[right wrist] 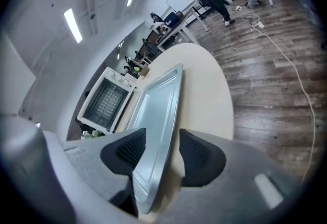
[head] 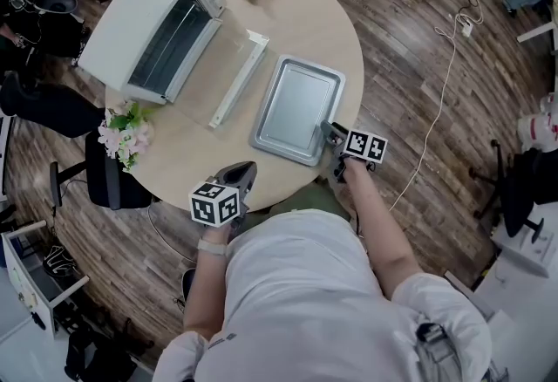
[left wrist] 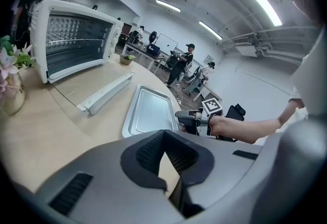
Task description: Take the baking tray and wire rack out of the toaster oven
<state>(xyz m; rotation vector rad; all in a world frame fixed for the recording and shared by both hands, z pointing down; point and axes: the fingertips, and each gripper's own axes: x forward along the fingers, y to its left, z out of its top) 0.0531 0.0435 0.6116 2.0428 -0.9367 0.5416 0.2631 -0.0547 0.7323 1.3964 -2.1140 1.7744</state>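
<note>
Left claw (left wrist: pixel 163 133): tips closed together, nothing in them, just desk (left wrist: pixel 51 136) showing through the wedge behind. Toaster oven (left wrist: pixel 76 39) far left on the desk, door (left wrist: pixel 110 92) dropped flat, wire rack (left wrist: pixel 71 40) inside. Baking tray (left wrist: pixel 148 110) flat on the desk, centre, well clear of the oven, just past the door edge. Right claw (left wrist: pixel 184 115) at the tray's near right corner, hand (left wrist: pixel 219 125) behind it, marker cube (left wrist: pixel 212 107) on top; contact can't be made out from here. Flowers (left wrist: pixel 10 59) at the left edge.
</note>
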